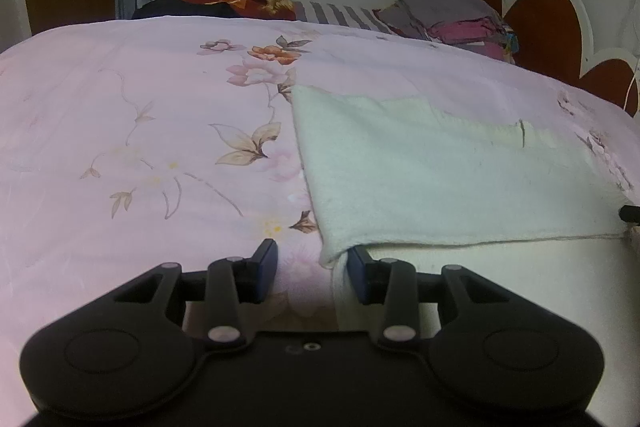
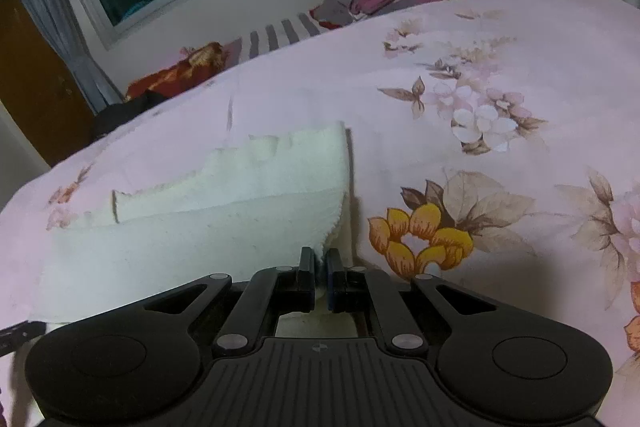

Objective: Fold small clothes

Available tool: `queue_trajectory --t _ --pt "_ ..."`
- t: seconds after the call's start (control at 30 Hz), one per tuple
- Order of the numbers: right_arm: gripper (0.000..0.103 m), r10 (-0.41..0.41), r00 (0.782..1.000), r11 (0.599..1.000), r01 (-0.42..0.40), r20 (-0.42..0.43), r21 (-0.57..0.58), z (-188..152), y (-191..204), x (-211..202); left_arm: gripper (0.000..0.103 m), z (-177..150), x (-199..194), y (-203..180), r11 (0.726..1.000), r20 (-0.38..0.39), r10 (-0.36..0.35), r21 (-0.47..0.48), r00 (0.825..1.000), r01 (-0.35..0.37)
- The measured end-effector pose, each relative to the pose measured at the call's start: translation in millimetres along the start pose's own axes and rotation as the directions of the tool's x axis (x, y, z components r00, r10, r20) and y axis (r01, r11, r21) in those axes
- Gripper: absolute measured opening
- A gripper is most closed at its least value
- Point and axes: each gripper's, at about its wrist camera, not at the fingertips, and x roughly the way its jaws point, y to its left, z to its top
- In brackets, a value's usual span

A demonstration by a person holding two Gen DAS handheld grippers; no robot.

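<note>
A pale white-green towel (image 1: 440, 179) lies on the pink floral bedsheet (image 1: 120, 131), with its near part folded over itself. My left gripper (image 1: 312, 263) is open at the towel's near left corner; the corner drapes over its right finger (image 1: 360, 267). In the right wrist view the same towel (image 2: 224, 195) lies ahead to the left. My right gripper (image 2: 320, 263) is shut on the towel's near right corner, with cloth showing between the pads.
Piles of folded clothes (image 1: 452, 19) sit at the far right of the bed by the red and white headboard (image 1: 540, 27). A dark red and black heap (image 1: 224, 5) lies at the far left under the window. The sheet (image 2: 500, 147) spreads to the right.
</note>
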Motion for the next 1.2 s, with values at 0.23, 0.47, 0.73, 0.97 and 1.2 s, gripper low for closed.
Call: queue_trajectory --t 0.23,0.47,0.73,0.97,1.2 --pt "0.005 -0.026 1.000 1.000 0.026 0.014 0.007 4 -1 -10 0.041 2 -12 5 1.000 -0.011 -0.028 -0.005 1.000 0.028" --pt "0.005 0.045 0.998 0.992 -0.040 0.035 -0.120 7 36 -19 0.048 15 -35 -34 0.991 0.119 -0.134 0.042 0.984 0.130" --pt "0.005 0.061 0.996 0.976 -0.072 -0.058 -0.204 -17 65 12 0.047 3 -1 -35 0.994 0.040 -0.110 -0.006 0.993 0.110" --pt "0.005 -0.002 0.999 0.993 -0.002 -0.034 -0.120 -4 30 9 0.045 2 0 -33 0.995 0.028 -0.091 0.032 0.995 0.090" --pt "0.005 -0.025 1.000 0.992 0.027 0.014 -0.120 16 25 22 0.069 32 5 -45 0.989 0.072 -0.118 0.101 0.990 0.111"
